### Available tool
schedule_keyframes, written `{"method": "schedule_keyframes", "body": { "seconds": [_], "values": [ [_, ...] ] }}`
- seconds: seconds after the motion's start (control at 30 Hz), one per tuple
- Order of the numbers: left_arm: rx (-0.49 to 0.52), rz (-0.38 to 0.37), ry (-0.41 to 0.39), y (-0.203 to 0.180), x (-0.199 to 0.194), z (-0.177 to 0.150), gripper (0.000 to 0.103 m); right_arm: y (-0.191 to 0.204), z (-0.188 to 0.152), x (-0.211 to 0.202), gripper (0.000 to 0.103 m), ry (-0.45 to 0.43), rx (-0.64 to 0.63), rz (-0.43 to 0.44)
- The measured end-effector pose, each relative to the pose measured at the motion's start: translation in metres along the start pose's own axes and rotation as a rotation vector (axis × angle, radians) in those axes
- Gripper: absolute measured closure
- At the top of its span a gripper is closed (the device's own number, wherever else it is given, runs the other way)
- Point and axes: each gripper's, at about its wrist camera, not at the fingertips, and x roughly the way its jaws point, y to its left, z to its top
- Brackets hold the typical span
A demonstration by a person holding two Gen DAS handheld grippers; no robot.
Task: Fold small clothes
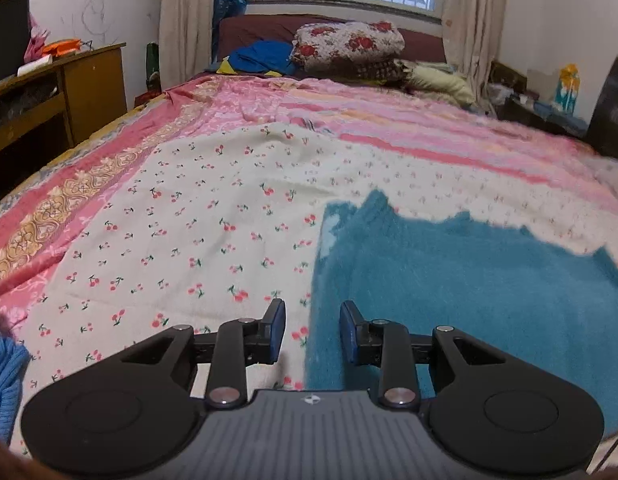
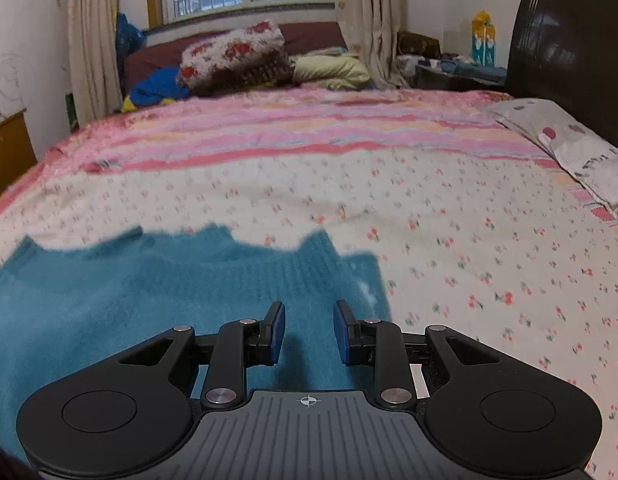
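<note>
A teal fuzzy knit garment (image 1: 449, 280) lies flat on the white cherry-print sheet (image 1: 189, 220). It also shows in the right wrist view (image 2: 149, 292). My left gripper (image 1: 312, 330) is open and empty, low over the garment's left edge. My right gripper (image 2: 309, 330) is open and empty, over the garment near its right edge. Nothing sits between either pair of blue pads.
A light blue knit item (image 1: 5, 384) lies at the near left. Folded floral quilts (image 1: 349, 46) and blue clothes (image 1: 261, 58) are piled at the bed's far end. A wooden cabinet (image 1: 57, 88) stands left. A pillow (image 2: 569, 148) and dark headboard (image 2: 573, 52) are right.
</note>
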Motion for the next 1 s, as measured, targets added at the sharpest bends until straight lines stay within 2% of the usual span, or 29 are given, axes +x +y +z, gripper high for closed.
{"method": "schedule_keyframes", "body": {
  "seconds": [0.07, 0.2, 0.33, 0.43, 0.5, 0.6, 0.77, 0.9, 1.0],
  "values": [
    [-0.007, 0.003, 0.017, 0.000, 0.005, -0.003, 0.066, -0.003, -0.006, 0.008, 0.081, 0.009, -0.014, -0.003],
    [-0.045, 0.010, 0.012, 0.005, 0.000, 0.001, 0.064, -0.002, 0.002, -0.003, 0.081, 0.001, 0.035, -0.008],
    [-0.041, 0.034, -0.013, 0.008, -0.011, 0.000, 0.065, 0.005, 0.003, -0.026, 0.077, -0.075, -0.001, -0.001],
    [-0.063, 0.026, 0.004, 0.011, -0.012, -0.006, 0.064, 0.010, 0.001, -0.019, 0.077, -0.022, -0.009, 0.017],
    [-0.073, 0.026, 0.016, 0.013, -0.012, -0.010, 0.064, 0.014, -0.004, -0.006, 0.077, 0.065, -0.031, 0.012],
    [-0.093, 0.011, 0.010, 0.017, -0.018, -0.012, 0.064, 0.020, -0.004, -0.012, 0.077, 0.030, -0.038, 0.001],
    [-0.137, -0.011, 0.009, 0.024, -0.023, -0.014, 0.064, 0.036, 0.005, -0.026, 0.077, -0.004, -0.060, 0.052],
    [-0.197, -0.050, 0.028, 0.032, -0.022, -0.020, 0.064, 0.059, 0.010, -0.036, 0.077, -0.009, -0.083, 0.125],
    [-0.171, -0.062, 0.031, 0.032, -0.023, -0.018, 0.064, 0.079, 0.010, -0.039, 0.076, -0.007, -0.121, 0.173]
  ]
}}
